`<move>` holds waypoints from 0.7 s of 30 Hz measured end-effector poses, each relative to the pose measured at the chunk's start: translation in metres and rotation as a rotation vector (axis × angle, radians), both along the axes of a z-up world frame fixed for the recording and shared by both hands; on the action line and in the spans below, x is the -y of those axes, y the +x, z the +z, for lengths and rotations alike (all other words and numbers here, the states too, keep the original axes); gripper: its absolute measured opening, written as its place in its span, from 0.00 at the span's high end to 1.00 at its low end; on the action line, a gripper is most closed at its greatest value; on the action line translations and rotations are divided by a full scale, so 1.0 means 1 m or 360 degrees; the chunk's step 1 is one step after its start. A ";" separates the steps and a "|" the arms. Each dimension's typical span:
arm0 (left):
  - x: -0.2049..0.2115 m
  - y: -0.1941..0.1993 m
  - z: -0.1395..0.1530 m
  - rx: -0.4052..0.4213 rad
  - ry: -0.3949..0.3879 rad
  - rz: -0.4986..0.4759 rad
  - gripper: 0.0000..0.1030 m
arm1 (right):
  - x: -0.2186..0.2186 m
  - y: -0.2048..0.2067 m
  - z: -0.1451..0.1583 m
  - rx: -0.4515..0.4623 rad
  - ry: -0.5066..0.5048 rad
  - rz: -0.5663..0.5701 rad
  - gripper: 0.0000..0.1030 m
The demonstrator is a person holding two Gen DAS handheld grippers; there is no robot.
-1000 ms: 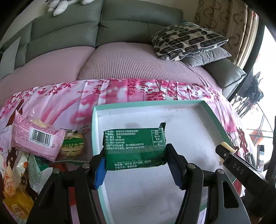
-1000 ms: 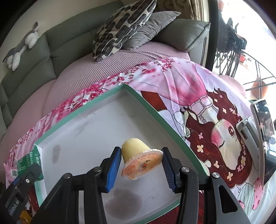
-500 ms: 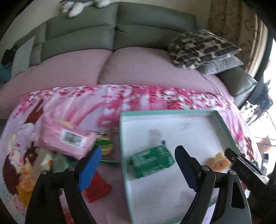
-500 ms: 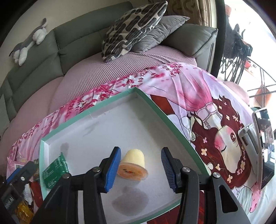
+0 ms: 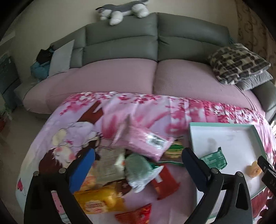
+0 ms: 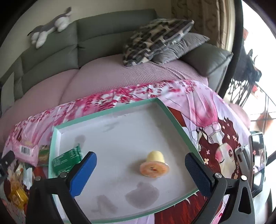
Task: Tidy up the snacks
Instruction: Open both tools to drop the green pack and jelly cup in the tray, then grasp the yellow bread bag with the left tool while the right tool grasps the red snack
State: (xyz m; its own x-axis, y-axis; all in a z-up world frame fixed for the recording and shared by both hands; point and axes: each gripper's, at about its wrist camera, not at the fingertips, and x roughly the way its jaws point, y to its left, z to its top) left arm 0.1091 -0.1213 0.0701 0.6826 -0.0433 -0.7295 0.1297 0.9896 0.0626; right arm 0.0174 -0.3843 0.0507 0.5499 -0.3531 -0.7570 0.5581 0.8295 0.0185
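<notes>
Lying slantwise in the tray (image 6: 110, 112), green packet (image 6: 67, 159) free; both jaws wide, empty.

light: daylight, right window (image 6: 255, 72) blown out | blur: left view smeared (motion) | edges: fisheye bend, dark corners

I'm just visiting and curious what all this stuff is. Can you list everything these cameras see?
tray: 1, white with teal rim, on the cloth
green packet: 1, in the tray's left part
jelly cup: 1, yellow-orange, on its side in the tray
snack pile: several, mixed colours, on the cloth left of the tray
pink packet: 1, atop the pile
cloth: 1, pink floral
sofa: 1, grey
cushions: 2, patterned and grey
plush toy: 1, grey-white, on the sofa back
left gripper: open, over the pile
right gripper: open, over the tray
</notes>
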 end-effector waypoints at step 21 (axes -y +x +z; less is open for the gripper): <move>-0.122 -0.028 0.027 0.0022 0.0009 0.0338 0.02 | -0.075 0.001 0.026 0.0191 0.0150 0.0301 0.00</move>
